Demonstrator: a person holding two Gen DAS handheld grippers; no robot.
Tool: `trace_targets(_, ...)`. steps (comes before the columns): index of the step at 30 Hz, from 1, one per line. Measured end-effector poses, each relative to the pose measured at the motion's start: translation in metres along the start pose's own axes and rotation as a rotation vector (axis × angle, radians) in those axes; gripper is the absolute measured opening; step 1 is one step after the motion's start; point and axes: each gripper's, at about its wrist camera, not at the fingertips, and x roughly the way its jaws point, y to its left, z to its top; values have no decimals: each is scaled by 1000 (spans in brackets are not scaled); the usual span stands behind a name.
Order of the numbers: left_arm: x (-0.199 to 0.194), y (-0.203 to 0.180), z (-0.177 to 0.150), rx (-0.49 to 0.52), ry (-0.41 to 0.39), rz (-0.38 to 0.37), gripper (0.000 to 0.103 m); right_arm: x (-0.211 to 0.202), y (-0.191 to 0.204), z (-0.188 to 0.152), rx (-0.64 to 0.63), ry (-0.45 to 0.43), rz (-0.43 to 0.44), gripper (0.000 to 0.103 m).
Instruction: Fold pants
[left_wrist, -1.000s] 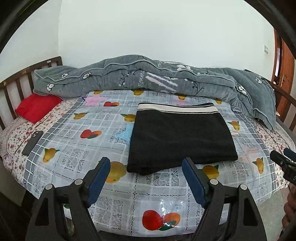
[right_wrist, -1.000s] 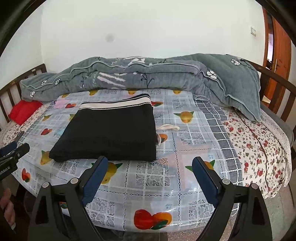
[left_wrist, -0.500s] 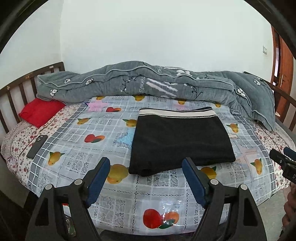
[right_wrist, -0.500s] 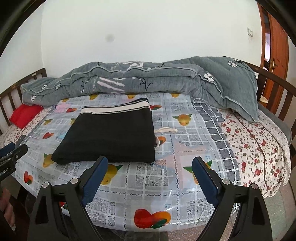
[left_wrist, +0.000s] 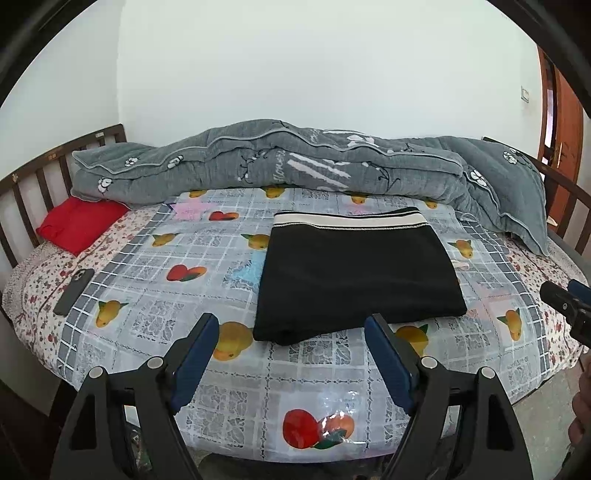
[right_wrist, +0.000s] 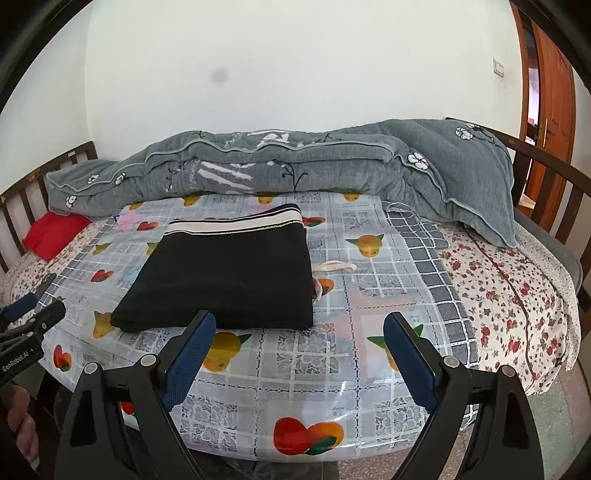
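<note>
The black pants lie folded into a flat rectangle on the fruit-print sheet of the bed, their white striped waistband at the far edge. They also show in the right wrist view, with a white drawstring sticking out on the right. My left gripper is open and empty, held back above the bed's near edge, just short of the pants. My right gripper is open and empty, also short of the pants' near edge. Each gripper shows at the other view's side.
A rolled grey quilt lies along the far side of the bed. A red pillow and a dark phone lie at the left. Wooden rails bound both ends. A brown door stands at the right.
Both grippers have drawn back and risen a little from the bed, so the pants look slightly farther away. The pants lie unmoved and both grippers stay open.
</note>
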Motion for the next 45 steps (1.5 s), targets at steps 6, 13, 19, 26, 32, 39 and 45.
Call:
trace_targets(6,2,0,4,7,-7,11,80,-3,-4,7,1,-22,-2,91)
trace_targets(13,-3,0,6,13,-24,14,80,-5,-5,7,13,-30,-6,91)
trace_targets(19,-11,0,7,0,-36,9,80,-10,-6,6,16,-36,-4,91)
trace_targets(26,-17,-3,6,4,-44,13,80,-13,-7,4,26,-36,-2,91)
trace_targets(32,-17,0,6,-5,-39,18,80,-14,-6,3,26,-36,-7,91)
trace_targets(39,-17,4,5,-6,-40,22,80,-15,-6,2,25,-34,-8,91)
trace_targets(45,-16,7,6,-11,-36,21,80,-12,-4,2,21,-32,-9,91)
